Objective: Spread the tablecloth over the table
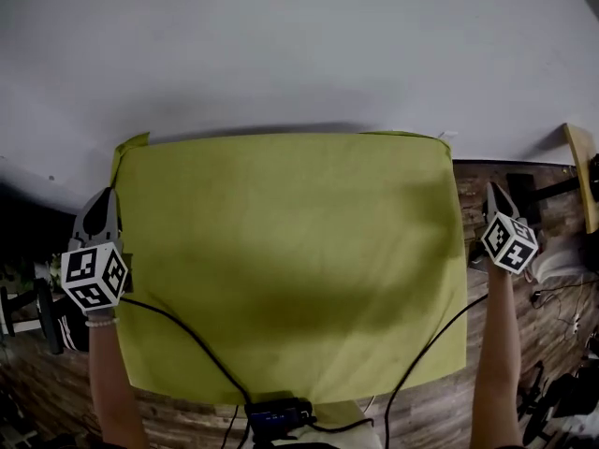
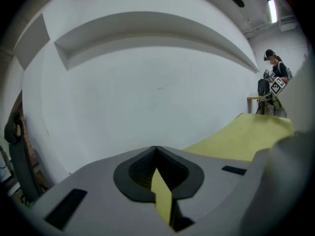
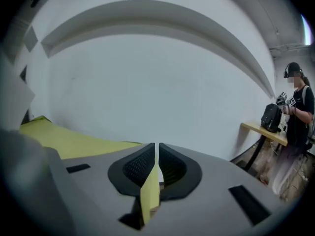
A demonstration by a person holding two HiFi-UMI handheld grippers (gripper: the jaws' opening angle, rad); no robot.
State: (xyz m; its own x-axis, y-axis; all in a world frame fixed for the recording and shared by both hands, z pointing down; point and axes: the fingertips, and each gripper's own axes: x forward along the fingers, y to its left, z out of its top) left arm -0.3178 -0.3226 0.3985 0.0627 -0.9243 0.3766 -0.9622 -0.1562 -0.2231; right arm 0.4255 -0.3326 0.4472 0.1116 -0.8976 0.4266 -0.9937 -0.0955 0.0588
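One tablecloth [image 1: 290, 251] stretches flat, long axis left to right.

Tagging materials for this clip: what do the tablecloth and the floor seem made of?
Tablecloth: probably thin fabric, matte yellow-green; its edge folds flat between the jaws. Floor: wood or wood-look planks, brown, seams showing.

Head view looks steeply down; both gripper views (low, close) face the shared tablecloth [image 1: 290, 260] and wall [image 1: 299, 45].
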